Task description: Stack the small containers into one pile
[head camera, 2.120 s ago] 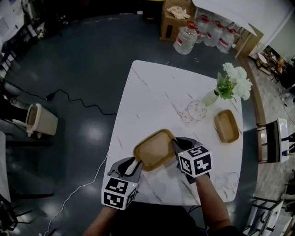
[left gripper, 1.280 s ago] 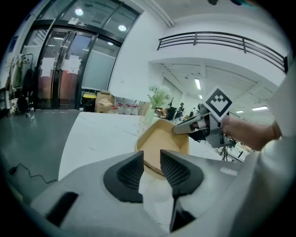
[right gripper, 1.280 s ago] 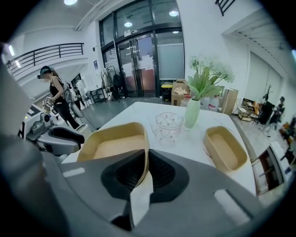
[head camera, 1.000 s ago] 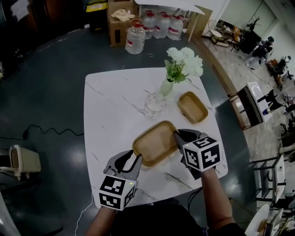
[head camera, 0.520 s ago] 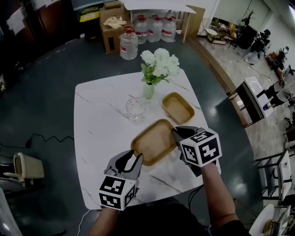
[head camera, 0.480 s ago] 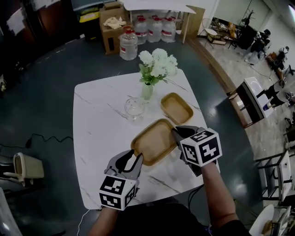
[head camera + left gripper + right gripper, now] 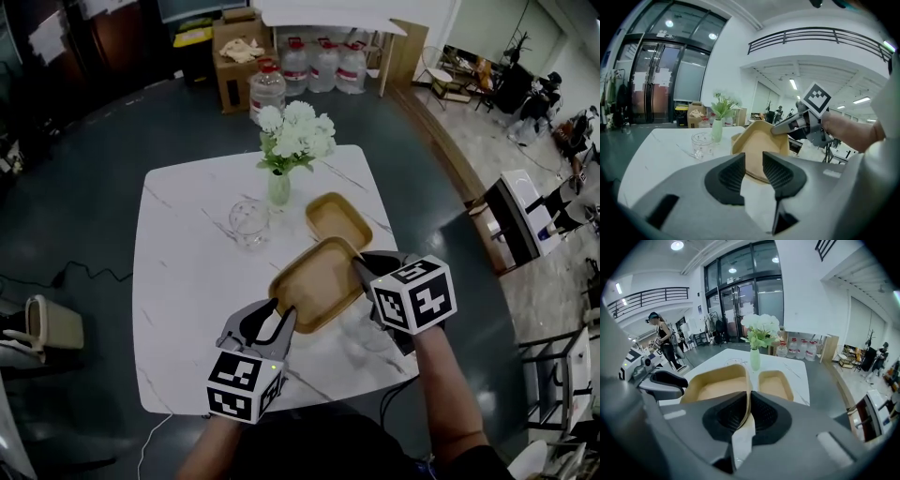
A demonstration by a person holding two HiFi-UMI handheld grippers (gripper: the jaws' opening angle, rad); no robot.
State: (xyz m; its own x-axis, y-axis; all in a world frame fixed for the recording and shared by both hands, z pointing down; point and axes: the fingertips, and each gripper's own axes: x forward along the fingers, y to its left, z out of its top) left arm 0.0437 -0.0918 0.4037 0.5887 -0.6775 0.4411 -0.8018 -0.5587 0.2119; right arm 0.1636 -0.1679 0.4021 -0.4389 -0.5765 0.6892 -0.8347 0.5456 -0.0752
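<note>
Both grippers have carried the large container point(image 7: 317, 283) across the counter point(image 7: 183, 281) toward the small container point(image 7: 335, 217). The two were well apart in the earlier head view, and now the far corner of the large one reaches the near edge of the small one. The right gripper point(image 7: 360, 266) has its jaws clenched on the thin side wall of the large container, with the wall pinched between the pads and the tray spreading out ahead and to the left of them. The small container lies just beyond and to the right of those jaws. The left gripper point(image 7: 273, 316) has its jaws set wider, around the opposite near corner. That corner sits between their tips, and they appear to be grasping it, sharing the load. A glass point(image 7: 247, 222) and a vase of flowers point(image 7: 279, 186) stand further off, ahead of the left jaws and clear of the carrying path. As for progress, I judge the task to be at about its midpoint. The large container is picked up and brought alongside its partner, but nothing is stacked yet, and each container's hollow is bare. What is left is to line the two up, nest one in the other, and let go.
</note>
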